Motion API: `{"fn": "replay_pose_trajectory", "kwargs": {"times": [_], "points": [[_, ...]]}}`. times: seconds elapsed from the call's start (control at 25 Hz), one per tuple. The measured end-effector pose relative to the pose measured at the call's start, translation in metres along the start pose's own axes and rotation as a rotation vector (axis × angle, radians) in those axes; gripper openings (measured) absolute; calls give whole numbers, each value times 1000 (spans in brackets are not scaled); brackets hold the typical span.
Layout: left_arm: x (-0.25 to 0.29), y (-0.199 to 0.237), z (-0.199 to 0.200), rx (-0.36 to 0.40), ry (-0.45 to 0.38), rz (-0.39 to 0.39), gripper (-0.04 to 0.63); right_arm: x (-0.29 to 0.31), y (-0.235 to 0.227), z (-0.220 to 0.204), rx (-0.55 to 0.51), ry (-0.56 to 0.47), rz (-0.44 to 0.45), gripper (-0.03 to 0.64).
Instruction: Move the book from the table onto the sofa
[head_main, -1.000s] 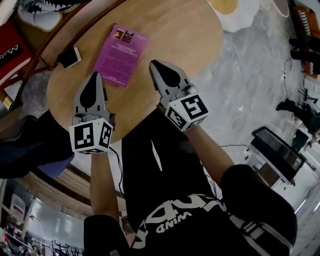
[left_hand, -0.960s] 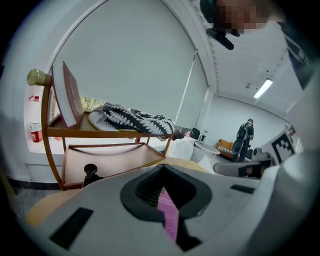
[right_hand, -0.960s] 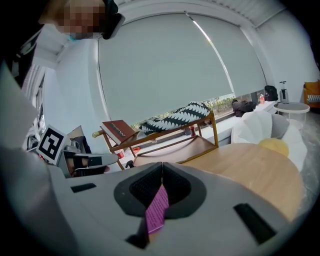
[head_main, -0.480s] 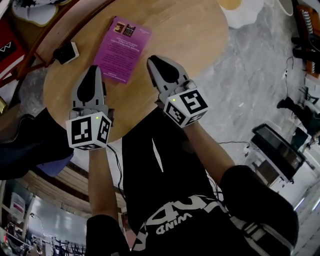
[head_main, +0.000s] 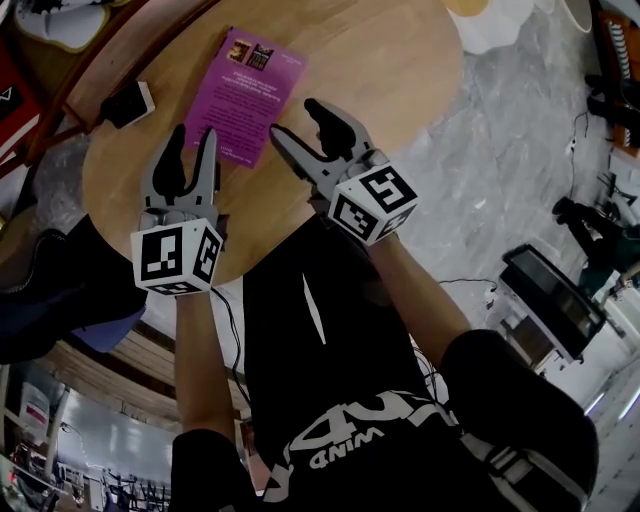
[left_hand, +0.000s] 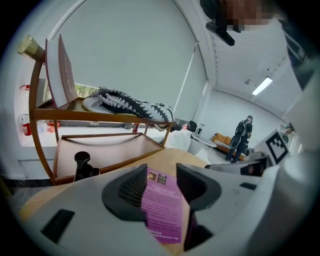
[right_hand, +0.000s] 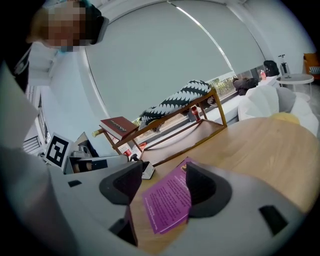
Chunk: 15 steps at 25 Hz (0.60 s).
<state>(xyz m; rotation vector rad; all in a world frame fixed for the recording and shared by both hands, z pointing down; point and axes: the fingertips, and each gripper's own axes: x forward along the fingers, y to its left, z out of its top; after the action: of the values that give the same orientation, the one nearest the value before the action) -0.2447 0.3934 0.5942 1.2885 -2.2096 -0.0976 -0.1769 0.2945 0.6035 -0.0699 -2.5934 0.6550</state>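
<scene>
A thin purple book (head_main: 245, 92) lies flat on the round wooden table (head_main: 390, 70), near its left side. My left gripper (head_main: 192, 140) hovers just short of the book's near left corner. Its jaws are opening and nothing is between them. My right gripper (head_main: 297, 122) is at the book's near right corner. Its jaws are also opening, spread wide and empty. Through the left gripper's (left_hand: 161, 172) jaws the book (left_hand: 162, 207) shows on the table ahead. In the right gripper view the book (right_hand: 167, 200) lies beyond that gripper (right_hand: 164, 170), untouched.
A small black-and-white device (head_main: 128, 102) sits at the table's left edge, beside a wooden rack (left_hand: 100, 135) carrying a patterned cushion (left_hand: 132, 105) and a red book (right_hand: 119, 126). A white seat (head_main: 490, 25) stands beyond the table. A person (left_hand: 243, 132) stands far off.
Both grippers were shut before and now have their jaws apart, the right wider. Both have dropped closer to the table and the near end of the book.
</scene>
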Motion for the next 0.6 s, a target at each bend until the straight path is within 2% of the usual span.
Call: {"fn": "replay_pose_trajectory", "kwargs": {"times": [0.08, 0.12, 0.6], "points": [[3, -3, -1, -3, 0, -19, 231, 1, 0, -2, 5, 9, 2, 256], [4, -4, -1, -3, 0, -26, 239, 1, -1, -3, 8, 15, -1, 258], [16, 6, -14, 8, 76, -44, 244, 11, -16, -31, 67, 106, -37, 256]]}}
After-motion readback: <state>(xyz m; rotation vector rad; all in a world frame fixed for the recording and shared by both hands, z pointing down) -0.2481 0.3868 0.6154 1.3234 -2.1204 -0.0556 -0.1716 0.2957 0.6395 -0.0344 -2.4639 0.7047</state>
